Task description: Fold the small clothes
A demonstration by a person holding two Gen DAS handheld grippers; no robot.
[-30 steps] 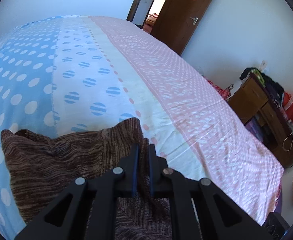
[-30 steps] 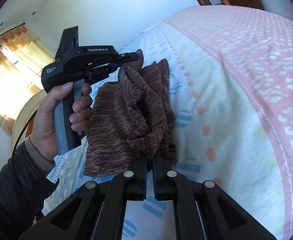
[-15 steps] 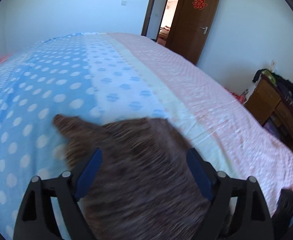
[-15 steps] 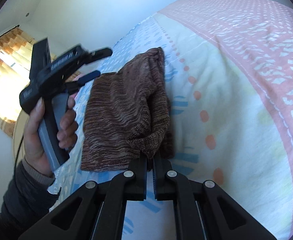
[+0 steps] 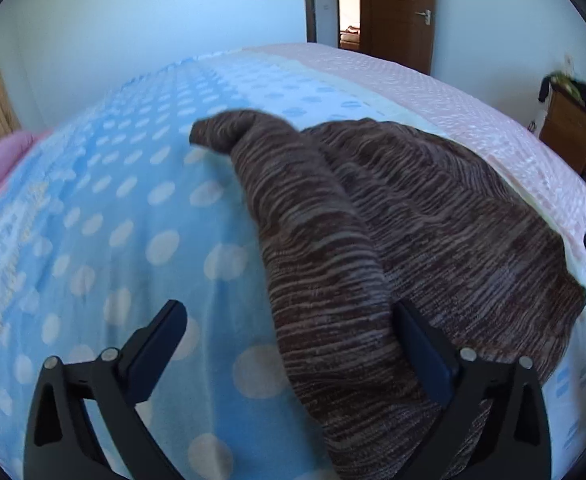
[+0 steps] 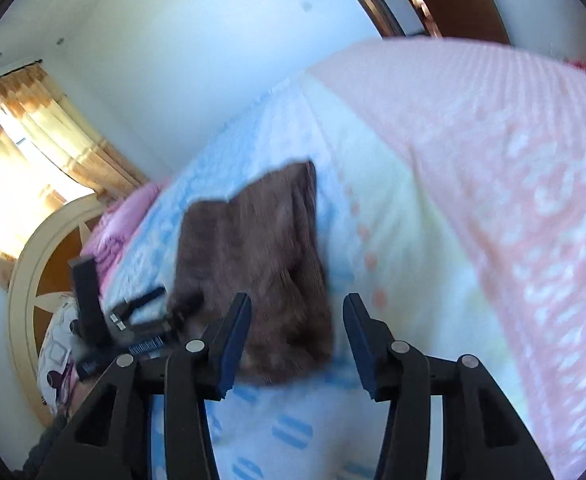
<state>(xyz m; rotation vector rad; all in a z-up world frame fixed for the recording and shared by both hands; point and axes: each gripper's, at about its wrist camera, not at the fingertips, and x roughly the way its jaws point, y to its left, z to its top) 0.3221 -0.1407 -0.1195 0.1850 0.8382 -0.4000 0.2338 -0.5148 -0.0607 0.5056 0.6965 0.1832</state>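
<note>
Brown knit garment [image 5: 393,216] — lying folded on the bedspread [image 5: 105,208], one long fold running up between the wide-spread fingers of the left tool [image 5: 289,344], unpressed. Right tool [image 6: 297,332] just opened partway too, jaws apart above the garment's near edge — gripping nothing. Left tool seen low at its left.

Pale walls [image 5: 153,20], brown door [image 5: 397,12], sunlit curtains [image 6: 33,148], wooden dresser [image 5: 573,136].

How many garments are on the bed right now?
1: the brown knit, folded on the bed, lying between the open left gripper fingers. Others may be out of view.
</note>
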